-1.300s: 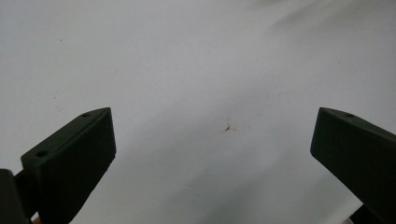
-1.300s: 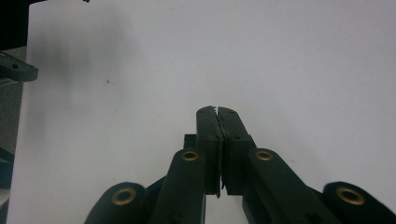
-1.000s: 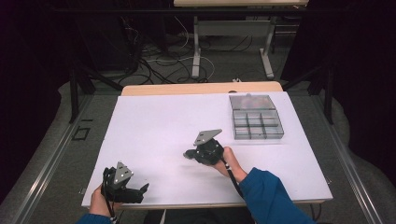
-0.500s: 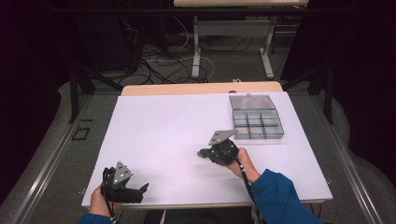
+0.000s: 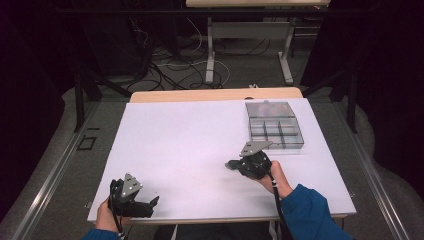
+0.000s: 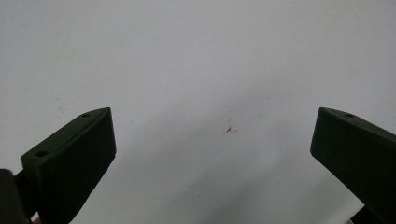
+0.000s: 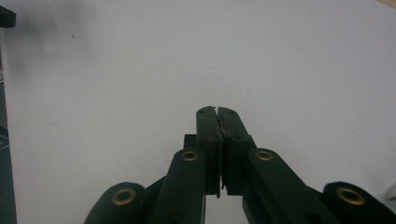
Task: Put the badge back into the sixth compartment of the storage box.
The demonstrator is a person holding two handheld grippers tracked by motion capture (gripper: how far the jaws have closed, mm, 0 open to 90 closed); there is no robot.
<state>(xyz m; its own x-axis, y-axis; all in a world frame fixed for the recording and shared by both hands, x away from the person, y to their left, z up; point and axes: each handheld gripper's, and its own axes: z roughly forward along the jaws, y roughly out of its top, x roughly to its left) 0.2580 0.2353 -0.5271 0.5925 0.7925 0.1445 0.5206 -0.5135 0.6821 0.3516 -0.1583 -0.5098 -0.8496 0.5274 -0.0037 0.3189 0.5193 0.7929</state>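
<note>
My left gripper (image 5: 152, 201) rests at the near left corner of the white table (image 5: 190, 150), held in a hand. In the left gripper view its two black jaws stand wide apart over bare white surface, left gripper (image 6: 212, 140) open with nothing between them. My right gripper (image 5: 231, 164) hovers low over the table at the right, just in front of a clear compartment box (image 5: 275, 126), its jaws pointing left. In the right gripper view the right gripper (image 7: 217, 111) has its jaws pressed together with nothing between them.
The clear box with several compartments sits at the table's far right. A wooden strip (image 5: 215, 94) runs along the far edge. Beyond it stand table legs (image 5: 210, 50) and cables (image 5: 165, 65) on a dark floor. A blue sleeve (image 5: 310, 215) enters at the bottom right.
My right gripper has moved to the right across the table, closer to the compartment box, staying shut. The left gripper has stayed in place.
</note>
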